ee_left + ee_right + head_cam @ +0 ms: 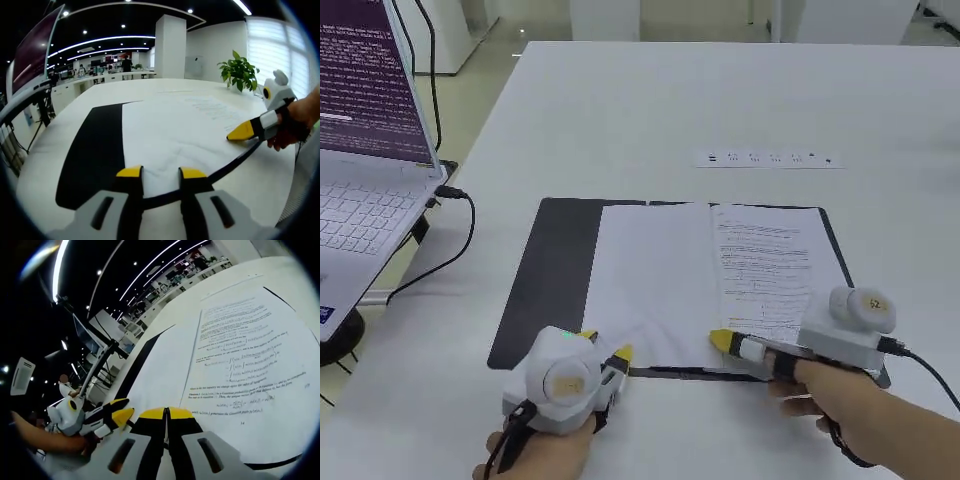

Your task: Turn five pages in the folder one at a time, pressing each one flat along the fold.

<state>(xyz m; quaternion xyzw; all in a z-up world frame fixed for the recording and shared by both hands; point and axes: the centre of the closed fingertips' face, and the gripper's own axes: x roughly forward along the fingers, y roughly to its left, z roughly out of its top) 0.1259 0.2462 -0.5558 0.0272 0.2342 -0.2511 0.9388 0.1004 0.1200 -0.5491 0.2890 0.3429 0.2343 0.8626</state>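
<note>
Left hand-held gripper (607,346): near edge of bench (620,110), jaws parted, holding nothing. Right hand-held gripper (720,340): jaws closed together, tip on the printed page (770,260). Folder (555,270): open flat mid-bench, blank page (650,270) left. White strip (770,158) beyond it. Laptop (370,150) with cable (460,235) far left.

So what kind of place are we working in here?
Probably an open-plan office: long rows of desks under strip ceiling lights, a laptop on the white table, and a potted plant.
</note>
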